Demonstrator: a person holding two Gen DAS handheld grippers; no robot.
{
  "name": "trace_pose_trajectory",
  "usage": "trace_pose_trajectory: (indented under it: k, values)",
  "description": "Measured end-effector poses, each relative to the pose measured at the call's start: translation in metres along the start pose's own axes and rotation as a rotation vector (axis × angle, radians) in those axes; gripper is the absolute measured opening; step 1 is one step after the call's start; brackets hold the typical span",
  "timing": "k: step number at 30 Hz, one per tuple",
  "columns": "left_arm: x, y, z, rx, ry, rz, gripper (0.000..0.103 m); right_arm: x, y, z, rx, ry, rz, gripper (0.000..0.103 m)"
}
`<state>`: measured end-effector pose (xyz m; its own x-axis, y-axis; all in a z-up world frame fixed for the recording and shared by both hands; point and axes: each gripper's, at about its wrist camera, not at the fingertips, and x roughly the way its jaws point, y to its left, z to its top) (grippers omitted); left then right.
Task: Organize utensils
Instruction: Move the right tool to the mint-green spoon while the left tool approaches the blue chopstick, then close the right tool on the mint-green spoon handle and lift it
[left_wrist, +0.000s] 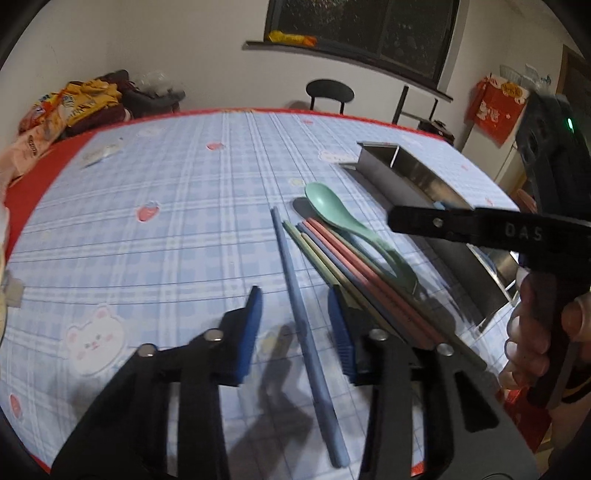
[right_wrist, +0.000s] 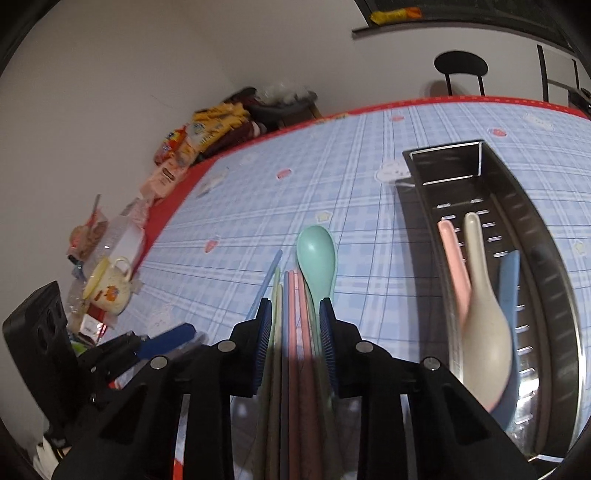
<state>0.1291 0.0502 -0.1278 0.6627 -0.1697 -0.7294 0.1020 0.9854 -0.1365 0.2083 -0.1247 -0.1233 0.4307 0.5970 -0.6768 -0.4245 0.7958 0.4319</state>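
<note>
On the bench (left_wrist: 166, 229), covered in a blue checked cloth, the left gripper (left_wrist: 295, 325) straddles a lone blue chopstick (left_wrist: 295, 291) with its fingers (left_wrist: 251, 328) spread either side and not yet touching it. The right gripper (right_wrist: 295, 343) has its fingers (right_wrist: 264, 343) around the bundle of pastel chopsticks (right_wrist: 291, 332) and the handle of the green spoon (right_wrist: 317, 254), seemingly pinching them, just beside the metal utensil tray (right_wrist: 546, 236), which already holds three spoons (right_wrist: 484, 325). This looks like the pick-up step: next, each grip must be firm before lifting the load level into the tray.
</note>
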Motion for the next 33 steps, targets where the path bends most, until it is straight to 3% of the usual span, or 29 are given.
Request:
trace_pose_trajectory:
  k: [6, 13, 22, 33]
  values:
    - [0.018, -0.004, 0.000, 0.034, 0.055, 0.000, 0.034, 0.020, -0.002, 0.004, 0.011, 0.049, -0.085, 0.024]
    - [0.028, -0.005, -0.001, 0.052, 0.088, -0.001, 0.034, 0.036, -0.007, 0.000, 0.013, 0.095, -0.107, 0.022]
    - [0.027, -0.006, -0.004, 0.057, 0.080, 0.007, 0.033, 0.034, -0.012, -0.003, 0.032, 0.098, -0.039, 0.007]
    - [0.029, -0.015, -0.005, 0.100, 0.076, 0.083, 0.027, -0.001, -0.023, -0.013, 0.016, 0.011, 0.102, 0.007]
